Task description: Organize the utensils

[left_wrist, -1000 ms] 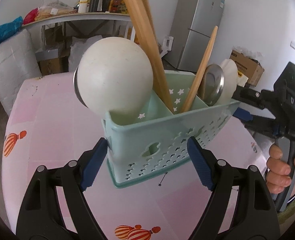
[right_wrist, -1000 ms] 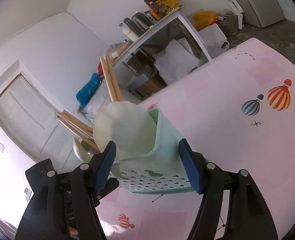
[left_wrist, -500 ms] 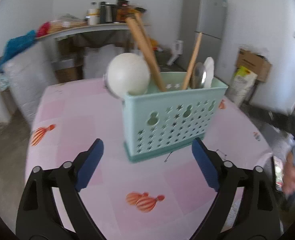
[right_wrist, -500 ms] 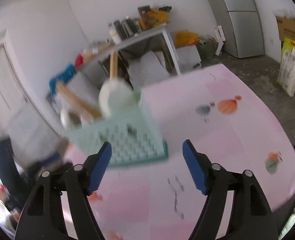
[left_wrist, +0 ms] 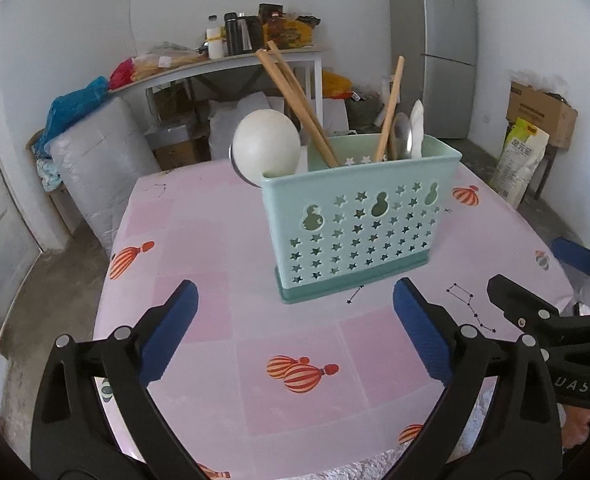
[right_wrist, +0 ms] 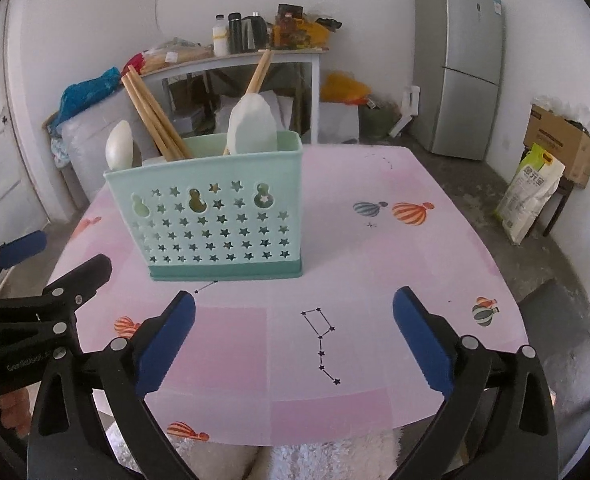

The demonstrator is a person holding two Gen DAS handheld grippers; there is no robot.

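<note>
A mint-green utensil caddy [left_wrist: 361,224] [right_wrist: 219,220] with star-shaped holes stands upright on the pink table. It holds a white ladle [left_wrist: 265,146] [right_wrist: 118,146], wooden handles [left_wrist: 295,98] [right_wrist: 151,116], a metal spoon [left_wrist: 401,134] and a white spatula [right_wrist: 253,126]. My left gripper [left_wrist: 295,312] hangs back from the caddy, its jaws opening wide with nothing between them. My right gripper [right_wrist: 295,320] is likewise short of the caddy, jaws opening, nothing between them. Each gripper shows at the edge of the other's view.
The pink tablecloth [right_wrist: 335,280] bears balloon and constellation prints. Behind stand a cluttered white side table [left_wrist: 231,66], a grey fridge [left_wrist: 435,48], cardboard boxes [right_wrist: 563,144] and a sack [right_wrist: 529,192]. A hand [left_wrist: 575,428] holds the right gripper.
Both grippers let go of the caddy and drew back from it with jaws spreading. The caddy, tilted a second ago, now stands upright on the table.
</note>
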